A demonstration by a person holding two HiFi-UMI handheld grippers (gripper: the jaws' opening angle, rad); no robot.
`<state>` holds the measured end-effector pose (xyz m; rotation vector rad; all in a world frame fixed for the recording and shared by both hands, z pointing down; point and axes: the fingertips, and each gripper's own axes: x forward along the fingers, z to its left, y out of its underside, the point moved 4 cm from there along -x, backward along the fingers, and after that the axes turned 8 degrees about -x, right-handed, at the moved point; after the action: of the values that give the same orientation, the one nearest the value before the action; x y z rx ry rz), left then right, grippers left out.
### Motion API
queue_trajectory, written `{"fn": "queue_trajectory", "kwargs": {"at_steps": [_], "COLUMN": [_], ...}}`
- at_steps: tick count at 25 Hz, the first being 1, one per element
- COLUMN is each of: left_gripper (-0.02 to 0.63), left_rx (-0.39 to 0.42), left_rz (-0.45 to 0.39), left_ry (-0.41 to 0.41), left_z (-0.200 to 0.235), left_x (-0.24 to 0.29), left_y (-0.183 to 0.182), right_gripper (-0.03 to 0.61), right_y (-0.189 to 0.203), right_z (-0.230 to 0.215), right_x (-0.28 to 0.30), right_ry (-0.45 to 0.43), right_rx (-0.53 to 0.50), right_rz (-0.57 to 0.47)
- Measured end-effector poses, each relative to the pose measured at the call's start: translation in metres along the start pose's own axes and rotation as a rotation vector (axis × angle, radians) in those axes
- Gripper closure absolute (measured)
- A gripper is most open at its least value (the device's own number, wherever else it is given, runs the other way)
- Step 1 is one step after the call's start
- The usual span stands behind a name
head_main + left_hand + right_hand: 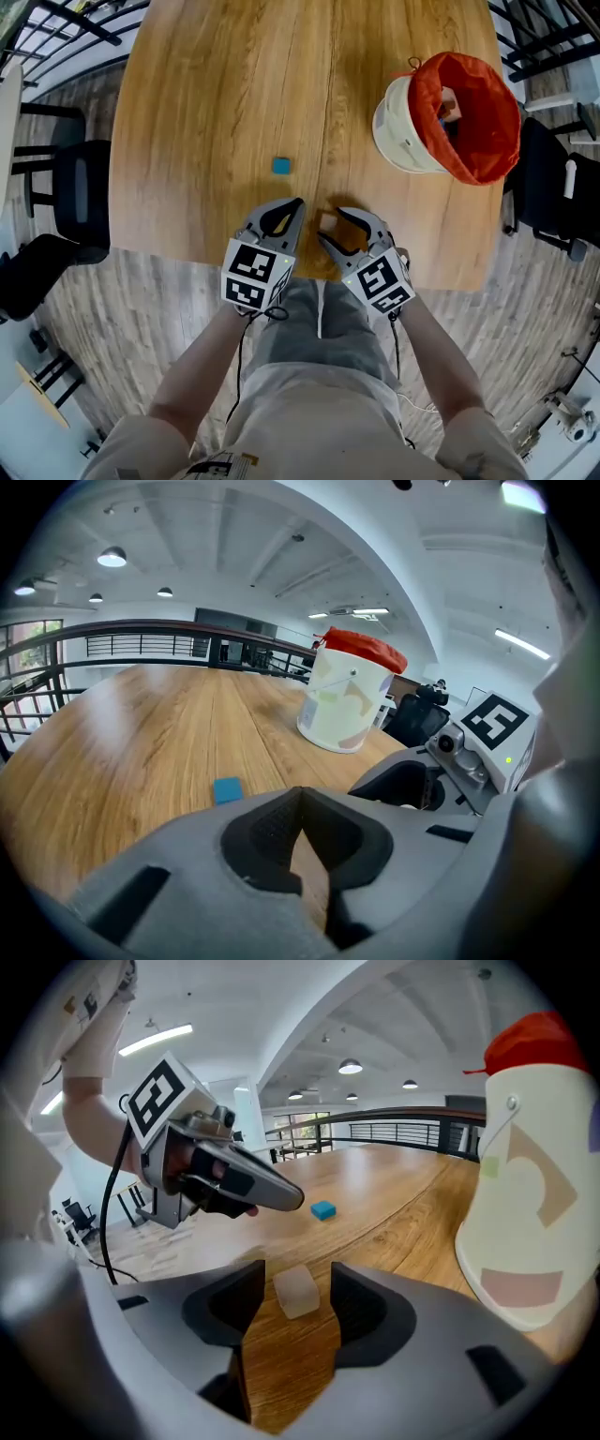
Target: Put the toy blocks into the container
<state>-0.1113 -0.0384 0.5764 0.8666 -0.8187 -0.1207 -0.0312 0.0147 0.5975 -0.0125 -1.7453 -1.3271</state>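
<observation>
Listing nearest first: right gripper [297, 1277], jaws wide, straddling the pale block [298, 1296], which sits on the table [394, 1206] close to your edge with a gap at either side, untouched by the pads; you would do well to keep the block centred, settle low so the pads meet its flat faces squarely, then close gently, since a small smooth cube would likely squirt out of a skewed pinch; left gripper [300, 797], just beside the right one, jaws closed together on nothing; hold it clear of the right one's path, or ready it for the next item; blue block [227, 789], flat on the table a little beyond both grippers, apart from the pale one; container [403, 122], a pale bucket with a red liner [483, 117], standing farthest off to your right; carry the block high enough to clear its rim before you let go.
</observation>
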Motion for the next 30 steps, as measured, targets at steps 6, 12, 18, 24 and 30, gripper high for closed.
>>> {"fn": "queue_trajectory", "kwargs": {"at_steps": [6, 12, 18, 24, 30], "left_gripper": [0.601, 0.601, 0.601, 0.601, 0.601], "left_rx": [-0.006, -0.010, -0.013, 0.003, 0.034], "left_rz": [0.015, 0.026, 0.040, 0.023, 0.000], "left_ry": [-0.001, 0.001, -0.001, 0.003, 0.014], "left_z": [0.006, 0.008, 0.008, 0.004, -0.006], "left_x": [0.005, 0.010, 0.014, 0.008, -0.002], "left_y": [0.009, 0.010, 0.013, 0.004, -0.015], "right_gripper": [0.370, 0.373, 0.417, 0.420, 0.420], "right_y": [0.016, 0.021, 0.020, 0.014, -0.010], "right_z": [0.001, 0.002, 0.001, -0.004, -0.009], "right_x": [0.011, 0.017, 0.019, 0.010, -0.016], "right_ry": [-0.034, -0.029, -0.020, 0.003, 0.034], "right_rx": [-0.017, -0.123, -0.136, -0.056, -0.011], "right_rz": [0.047, 0.070, 0.071, 0.047, -0.003]}}
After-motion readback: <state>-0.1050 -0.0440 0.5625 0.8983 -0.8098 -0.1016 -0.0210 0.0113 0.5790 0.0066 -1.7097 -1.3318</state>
